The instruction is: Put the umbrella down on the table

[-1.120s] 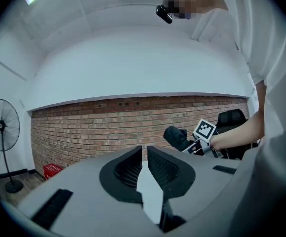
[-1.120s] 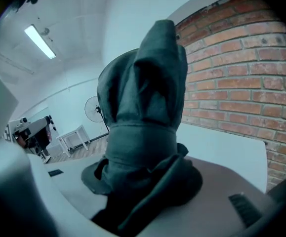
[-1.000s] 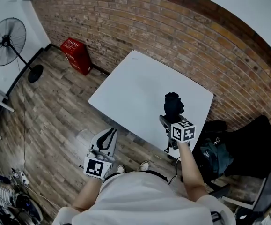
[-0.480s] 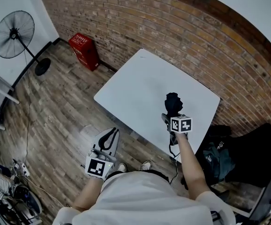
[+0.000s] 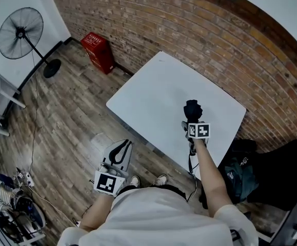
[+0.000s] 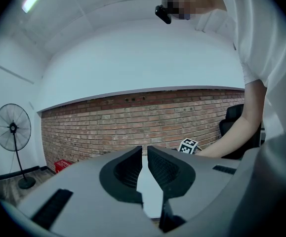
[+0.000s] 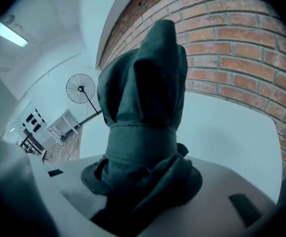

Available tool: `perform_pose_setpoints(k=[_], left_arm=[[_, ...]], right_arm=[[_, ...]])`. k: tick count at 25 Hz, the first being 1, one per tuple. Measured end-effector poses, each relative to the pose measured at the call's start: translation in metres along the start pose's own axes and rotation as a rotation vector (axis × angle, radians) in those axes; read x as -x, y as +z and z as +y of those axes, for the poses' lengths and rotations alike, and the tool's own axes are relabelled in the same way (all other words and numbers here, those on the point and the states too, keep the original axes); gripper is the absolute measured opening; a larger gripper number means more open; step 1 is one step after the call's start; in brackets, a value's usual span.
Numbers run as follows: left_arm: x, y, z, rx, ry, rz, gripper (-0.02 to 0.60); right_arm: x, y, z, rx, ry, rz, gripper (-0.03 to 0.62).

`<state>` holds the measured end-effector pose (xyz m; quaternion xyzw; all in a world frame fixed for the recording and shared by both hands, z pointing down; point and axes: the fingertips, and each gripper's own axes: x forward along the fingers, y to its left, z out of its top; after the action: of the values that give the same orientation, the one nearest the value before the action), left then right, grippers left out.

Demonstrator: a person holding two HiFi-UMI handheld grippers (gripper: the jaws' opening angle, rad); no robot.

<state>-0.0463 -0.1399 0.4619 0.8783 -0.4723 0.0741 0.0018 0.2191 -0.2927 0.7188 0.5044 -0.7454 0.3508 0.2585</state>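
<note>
The right gripper [image 5: 190, 121] is clamped on the folded dark umbrella [image 5: 192, 109], which it holds above the white worktop [image 5: 153, 91], near the worktop's edge closest to the person. The left gripper [image 5: 118, 150] hangs off that edge over the wood floor [image 5: 66, 122], its jaws almost together on nothing. White print on the red box [image 5: 99, 52] beyond the worktop is too small to read. Since a second ago the umbrella has come lower toward the worktop; the left gripper has stayed put.
</note>
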Motion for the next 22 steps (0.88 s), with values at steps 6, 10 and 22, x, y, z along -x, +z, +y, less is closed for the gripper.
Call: perform_pose_setpoints(k=[6,10,22], left_arm=[[0.005,-0.003,0.001,-0.002,0.022,0.015,0.052],[0.01,-0.006,0.005,-0.004,0.04,0.031,0.052],[0.016,-0.008,0.013,-0.005,0.075,0.051,0.052]], right_arm=[[-0.018,-0.003,-0.017,-0.029,-0.026,0.032,0.219],[-0.027,-0.002,-0.024,-0.065,-0.036,0.035,0.219],[-0.05,-0.009,-0.037,-0.106,-0.076,0.103,0.222]])
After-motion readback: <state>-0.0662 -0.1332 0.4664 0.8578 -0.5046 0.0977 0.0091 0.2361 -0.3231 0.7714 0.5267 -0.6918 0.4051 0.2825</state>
